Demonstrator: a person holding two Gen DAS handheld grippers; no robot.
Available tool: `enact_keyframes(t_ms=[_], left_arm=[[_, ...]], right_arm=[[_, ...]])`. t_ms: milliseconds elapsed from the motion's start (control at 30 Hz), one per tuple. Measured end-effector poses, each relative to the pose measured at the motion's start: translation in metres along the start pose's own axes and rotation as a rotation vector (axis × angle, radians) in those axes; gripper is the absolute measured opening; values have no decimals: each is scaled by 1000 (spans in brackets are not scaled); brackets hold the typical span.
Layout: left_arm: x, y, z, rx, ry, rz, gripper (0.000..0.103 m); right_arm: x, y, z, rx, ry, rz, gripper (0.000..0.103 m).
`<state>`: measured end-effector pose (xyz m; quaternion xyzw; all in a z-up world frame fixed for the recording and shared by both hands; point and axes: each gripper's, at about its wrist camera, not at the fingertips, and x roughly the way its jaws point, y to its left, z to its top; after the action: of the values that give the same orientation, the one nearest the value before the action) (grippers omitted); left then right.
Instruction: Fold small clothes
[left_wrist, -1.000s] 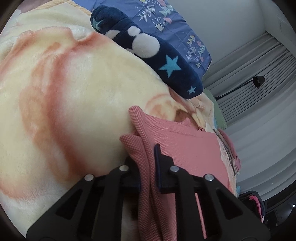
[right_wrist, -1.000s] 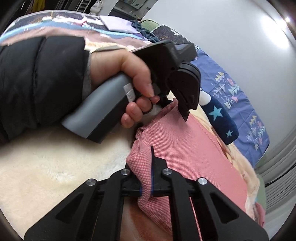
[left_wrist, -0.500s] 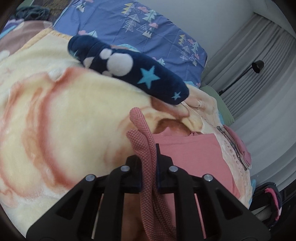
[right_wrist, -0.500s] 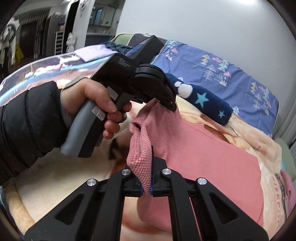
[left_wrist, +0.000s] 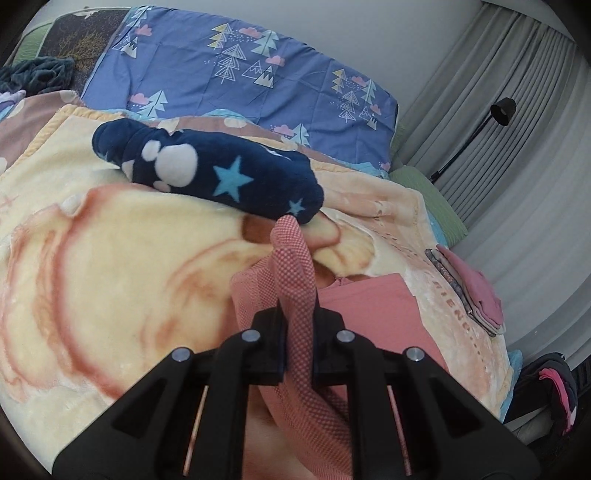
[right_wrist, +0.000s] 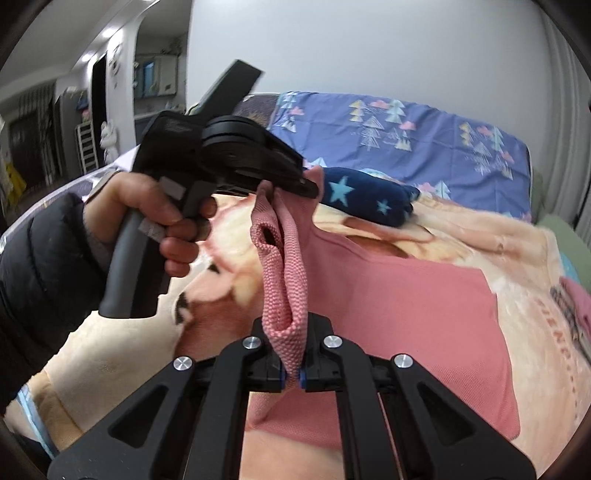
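So on the left, a hand in a dark sleeve holds the left gripper, fingers pinching the pink garment by its edge. Behind sits a navy star-print roll on the cream blanket. Right gripper pinches another edge; folded clothes lie far right.

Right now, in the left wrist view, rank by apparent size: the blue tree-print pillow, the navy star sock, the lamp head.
1. Blue tree-print pillow, largest.
2. Navy star sock, though it lies nearer the camera.
3. Lamp head, smallest, and farthest off.
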<state>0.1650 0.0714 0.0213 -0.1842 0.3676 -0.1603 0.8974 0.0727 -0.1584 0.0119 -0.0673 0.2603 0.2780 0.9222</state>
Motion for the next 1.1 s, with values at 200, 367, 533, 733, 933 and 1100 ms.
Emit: enact_keyframes(t_ms=[200, 367, 533, 733, 933, 1100], left_arm=[[11, -34, 5, 33, 4, 15, 9], [24, -66, 8, 65, 17, 28, 9], [36, -95, 11, 92, 29, 18, 9], [73, -144, 10, 176, 82, 19, 9], [123, -184, -2, 244, 166, 30, 8], [155, -208, -13, 306, 213, 57, 8]], right_arm=[[-11, -33, -10, 83, -7, 29, 4], [-20, -61, -19, 165, -26, 59, 4], [-32, -94, -30, 283, -55, 101, 4], [-45, -134, -51, 397, -73, 102, 4], [-48, -169, -75, 487, -51, 83, 4], [-50, -188, -91, 558, -42, 83, 4]])
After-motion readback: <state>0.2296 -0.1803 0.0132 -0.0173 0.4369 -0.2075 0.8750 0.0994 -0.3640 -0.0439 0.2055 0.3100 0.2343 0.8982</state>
